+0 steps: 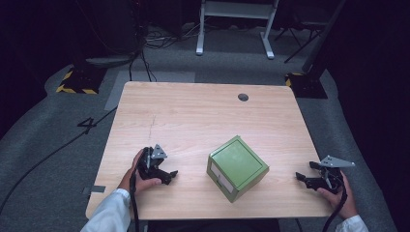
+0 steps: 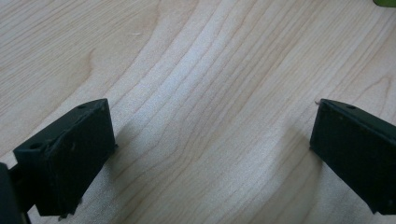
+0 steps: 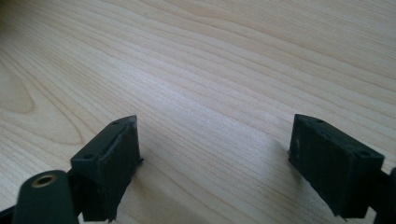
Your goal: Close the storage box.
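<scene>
High view has the left tool (image 1: pixel 162 170) parked by the tabletop's (image 1: pixel 193 111) near-left corner, jaws wide apart and empty. Green box (image 1: pixel 237 167) sits mid-tabletop toward the near edge, turned corner-on, a bit closer to the left tool, I'd say. Right tool (image 1: pixel 312 180) waits at the near-right edge, also spread wide, holding nothing.

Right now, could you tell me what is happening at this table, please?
A person sits at a wooden table with a two-jaw gripper in each hand. The left gripper rests low on the near left of the tabletop, and the right gripper sits near the right edge. Both have their jaws spread wide with bare wood between them, so neither holds anything. A green box stands between the two grippers, untouched and apart from both, with a pale panel on the side facing the person.
</scene>
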A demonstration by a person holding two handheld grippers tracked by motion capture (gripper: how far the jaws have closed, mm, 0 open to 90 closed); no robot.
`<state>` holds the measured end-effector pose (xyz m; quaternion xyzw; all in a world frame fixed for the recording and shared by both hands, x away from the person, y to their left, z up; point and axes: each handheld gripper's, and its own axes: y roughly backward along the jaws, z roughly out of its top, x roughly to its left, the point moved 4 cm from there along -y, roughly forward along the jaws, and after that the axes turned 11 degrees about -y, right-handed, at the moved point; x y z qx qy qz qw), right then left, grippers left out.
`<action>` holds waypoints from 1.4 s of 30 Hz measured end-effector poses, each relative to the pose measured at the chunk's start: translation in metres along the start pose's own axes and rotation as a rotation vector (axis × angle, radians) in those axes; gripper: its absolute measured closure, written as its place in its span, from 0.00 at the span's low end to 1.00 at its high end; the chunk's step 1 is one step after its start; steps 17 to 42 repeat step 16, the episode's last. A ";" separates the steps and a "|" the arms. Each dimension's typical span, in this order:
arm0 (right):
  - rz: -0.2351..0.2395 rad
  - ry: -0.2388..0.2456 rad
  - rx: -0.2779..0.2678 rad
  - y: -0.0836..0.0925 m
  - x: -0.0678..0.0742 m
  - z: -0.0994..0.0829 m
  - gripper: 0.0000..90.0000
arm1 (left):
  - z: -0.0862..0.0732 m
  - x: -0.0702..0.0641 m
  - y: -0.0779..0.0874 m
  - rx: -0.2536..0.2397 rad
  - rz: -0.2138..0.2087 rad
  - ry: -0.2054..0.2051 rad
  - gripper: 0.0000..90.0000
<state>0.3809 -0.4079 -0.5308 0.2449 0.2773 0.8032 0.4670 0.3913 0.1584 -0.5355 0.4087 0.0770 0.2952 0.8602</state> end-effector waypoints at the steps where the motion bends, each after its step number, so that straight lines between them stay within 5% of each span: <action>1: 0.000 0.000 0.000 0.000 0.000 0.000 0.18 | 0.000 0.000 0.000 0.000 0.000 0.000 0.00; 42: 0.001 0.000 0.000 0.000 0.000 0.000 0.18 | 0.000 0.000 0.000 0.002 -0.005 -0.005 0.00</action>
